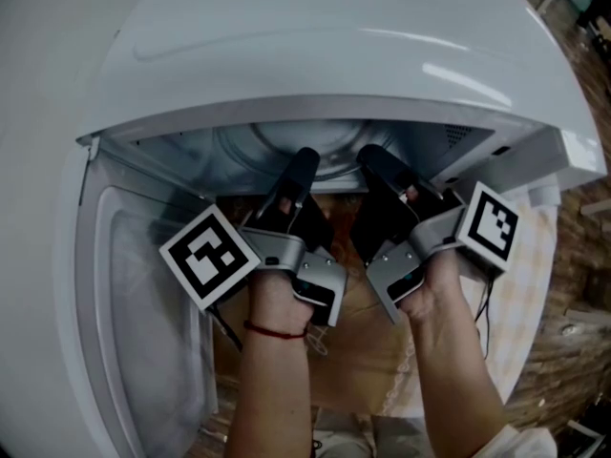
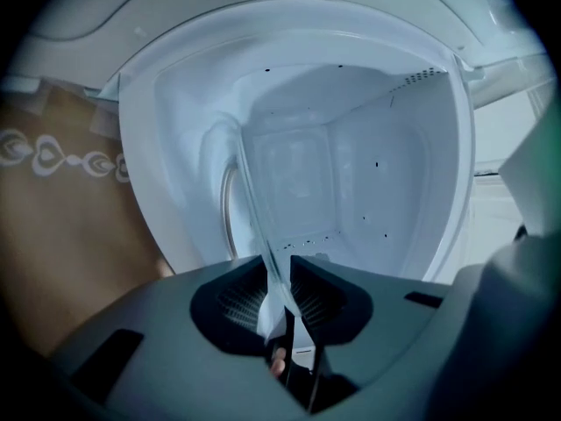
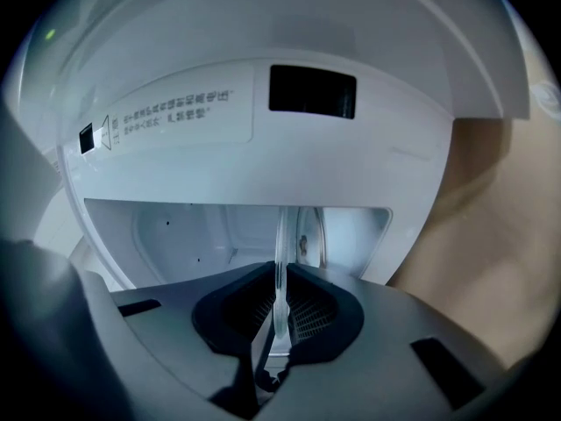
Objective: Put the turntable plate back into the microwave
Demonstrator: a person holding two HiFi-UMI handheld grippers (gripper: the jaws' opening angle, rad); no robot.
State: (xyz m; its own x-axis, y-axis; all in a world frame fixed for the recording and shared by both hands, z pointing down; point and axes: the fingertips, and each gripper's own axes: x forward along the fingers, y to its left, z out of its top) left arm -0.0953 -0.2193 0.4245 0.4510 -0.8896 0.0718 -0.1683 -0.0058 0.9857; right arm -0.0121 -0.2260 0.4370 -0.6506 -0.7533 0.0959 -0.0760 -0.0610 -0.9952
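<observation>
Both grippers are reaching into the open microwave [image 1: 334, 46], its door [image 1: 134, 294] hanging open at the left. The left gripper [image 1: 302, 165] and right gripper [image 1: 374, 160] are each clamping their jaws on the rim of the glass turntable plate [image 2: 250, 200], which they are holding just inside the cavity.

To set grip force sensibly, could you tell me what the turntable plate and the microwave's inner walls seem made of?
The turntable plate looks like clear, smooth glass: the inner walls show through it and its rim glints. Those walls seem white-coated metal, fairly glossy, judging by soft reflections.
</observation>
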